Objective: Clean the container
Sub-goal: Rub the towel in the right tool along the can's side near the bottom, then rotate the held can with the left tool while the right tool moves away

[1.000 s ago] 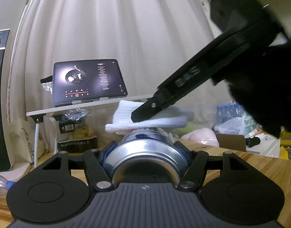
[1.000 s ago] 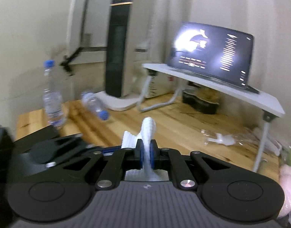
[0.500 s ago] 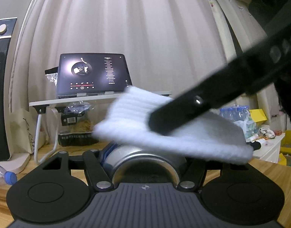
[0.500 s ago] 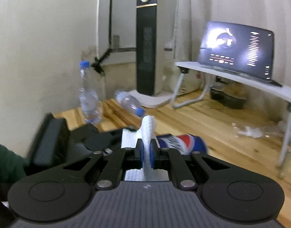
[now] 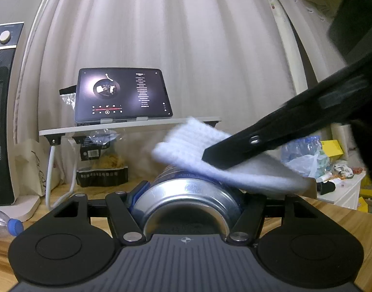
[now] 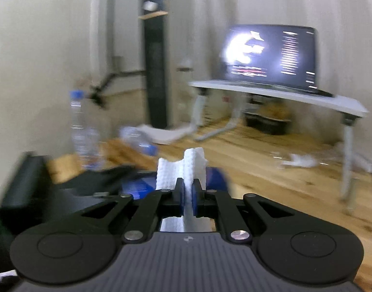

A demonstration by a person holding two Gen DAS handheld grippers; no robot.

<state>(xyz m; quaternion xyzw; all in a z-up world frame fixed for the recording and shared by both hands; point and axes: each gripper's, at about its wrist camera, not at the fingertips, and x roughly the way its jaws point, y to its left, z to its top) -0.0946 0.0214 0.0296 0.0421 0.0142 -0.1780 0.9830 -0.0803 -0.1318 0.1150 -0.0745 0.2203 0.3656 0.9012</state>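
The left tool [image 5: 186, 194] grips a silver-and-blue metal drink can [image 5: 183, 194] lying level between its fingers. The right tool [image 6: 188, 194] is clamped on a folded white waffle-textured cloth [image 5: 198, 150], which lies on the can's upper side.

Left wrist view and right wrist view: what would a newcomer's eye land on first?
The silver can, lying on its side, clamped in the left tool at bottom centre. Across its top lies a white cloth, pinched in the right tool, which reaches in from the right. Behind, a lit tablet stands on a small white table.
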